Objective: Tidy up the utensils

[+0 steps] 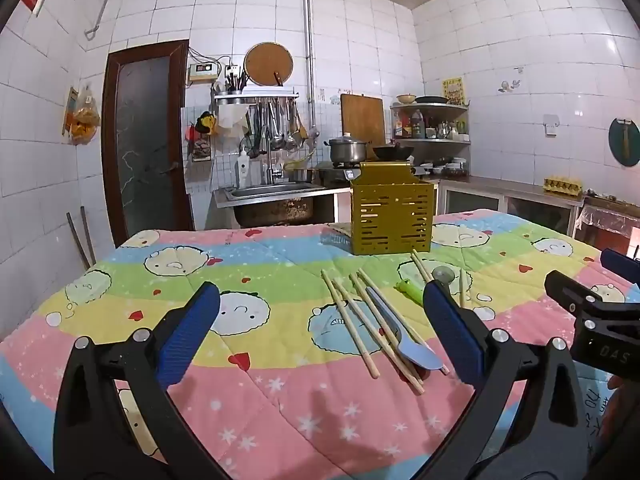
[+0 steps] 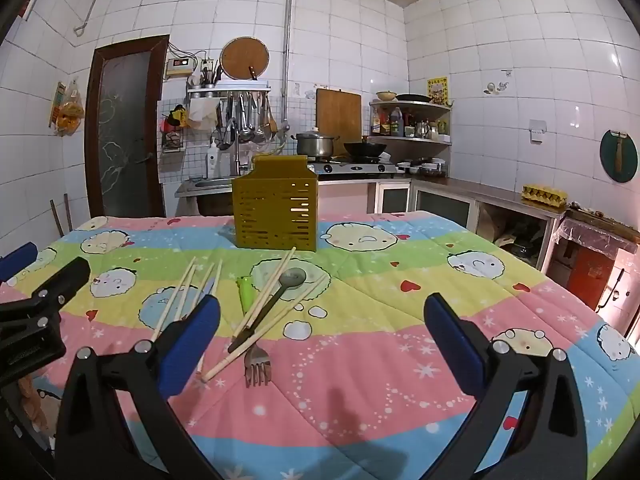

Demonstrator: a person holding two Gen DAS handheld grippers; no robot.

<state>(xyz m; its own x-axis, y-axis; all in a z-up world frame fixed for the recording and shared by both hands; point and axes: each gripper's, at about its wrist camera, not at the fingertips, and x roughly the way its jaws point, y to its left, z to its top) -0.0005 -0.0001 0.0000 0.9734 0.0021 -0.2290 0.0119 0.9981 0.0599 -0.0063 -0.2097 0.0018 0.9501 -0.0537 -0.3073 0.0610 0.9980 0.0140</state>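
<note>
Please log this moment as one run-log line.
left gripper open | right gripper open | utensils loose on quilt | yellow holder upright

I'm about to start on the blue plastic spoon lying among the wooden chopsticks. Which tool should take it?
Left, probably. The blue plastic spoon lies between the open left tool's fingers; in the right view it sits beyond the right tool's left finger. Both tools are empty.

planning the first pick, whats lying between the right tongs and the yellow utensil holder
In the right wrist view, loose utensils lie there on the quilt: a fork, a dark spoon, chopsticks and a green-handled piece, short of the holder. The right tongs hold nothing.
</note>
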